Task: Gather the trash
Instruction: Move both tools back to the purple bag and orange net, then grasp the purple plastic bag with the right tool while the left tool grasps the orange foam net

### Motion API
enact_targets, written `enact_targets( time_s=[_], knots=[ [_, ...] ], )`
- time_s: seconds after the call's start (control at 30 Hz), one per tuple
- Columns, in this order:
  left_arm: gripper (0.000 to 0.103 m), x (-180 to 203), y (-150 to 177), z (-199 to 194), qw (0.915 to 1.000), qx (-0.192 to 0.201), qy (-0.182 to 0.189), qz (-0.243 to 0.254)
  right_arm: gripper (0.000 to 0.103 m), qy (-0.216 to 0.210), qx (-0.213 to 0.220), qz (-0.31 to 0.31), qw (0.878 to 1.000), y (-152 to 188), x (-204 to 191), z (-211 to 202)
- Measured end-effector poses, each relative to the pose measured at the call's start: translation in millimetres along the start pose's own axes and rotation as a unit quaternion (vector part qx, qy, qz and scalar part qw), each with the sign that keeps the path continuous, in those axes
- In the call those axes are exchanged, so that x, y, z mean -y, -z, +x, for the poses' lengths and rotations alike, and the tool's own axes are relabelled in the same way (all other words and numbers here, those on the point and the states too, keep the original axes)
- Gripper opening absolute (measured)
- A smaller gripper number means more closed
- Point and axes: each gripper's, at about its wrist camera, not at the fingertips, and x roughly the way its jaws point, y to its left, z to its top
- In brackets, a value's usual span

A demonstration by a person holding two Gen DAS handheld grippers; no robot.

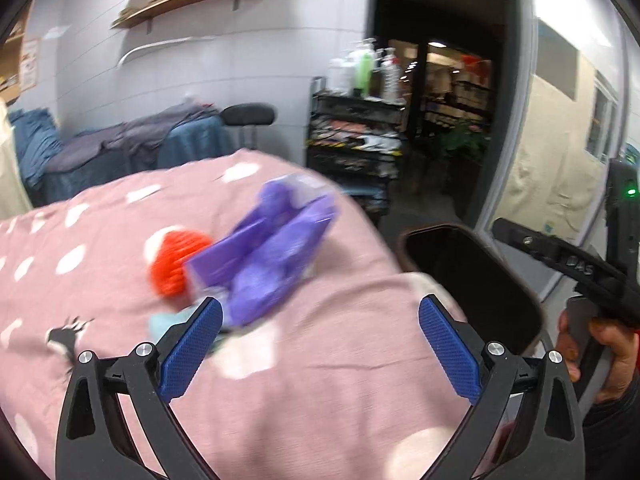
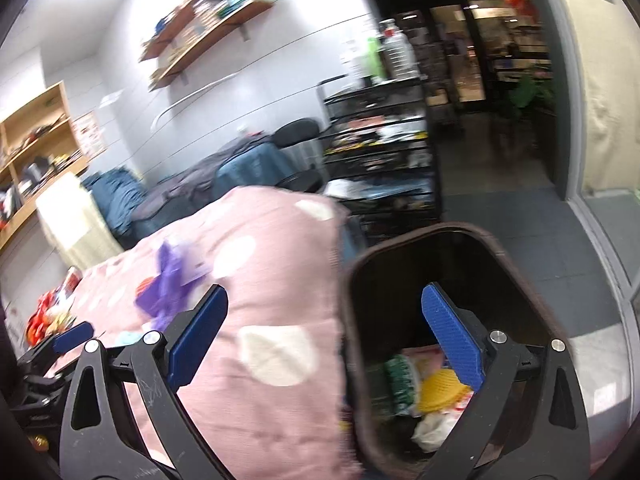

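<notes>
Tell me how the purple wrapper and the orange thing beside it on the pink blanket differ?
The purple wrapper is long, flat and creased, with a clear glossy part at its far end; the orange thing is small, rounded and looks like netting. The purple wrapper is much the larger and partly overlaps the orange thing's right side. Both lie loose on the pink blanket, ahead of the open left gripper, not yet in the bin.

Purple wrapper (image 1: 264, 256) motion-smeared in left wrist view; I couldn't read print or make out its shape. Orange net thing (image 1: 176, 264) partly behind it, also blurred. Pale blue scrap (image 1: 170, 320) half hidden by left gripper's finger (image 1: 192, 348). Bin (image 2: 448, 236) contents partly covered by right gripper's finger (image 2: 452, 336); bin btm cut off by frame edge. Shelf items (image 2: 224, 4) too blurred to ID.
</notes>
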Motion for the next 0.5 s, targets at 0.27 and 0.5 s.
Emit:
enact_targets(
  time_s=[0.27, 0.5],
  knots=[
    [0.098, -60.3, 12.4, -7.7, 0.9980, -0.011, -0.044, -0.044, 0.096, -0.054, -0.046, -0.063, 0.995, 0.8, -62.0, 34.5],
    [0.097, -100.7, 24.0, -10.3, 0.9957, -0.030, -0.054, -0.069, 0.096, -0.094, -0.093, -0.094, 0.987, -1.9, -97.9, 64.9]
  ],
)
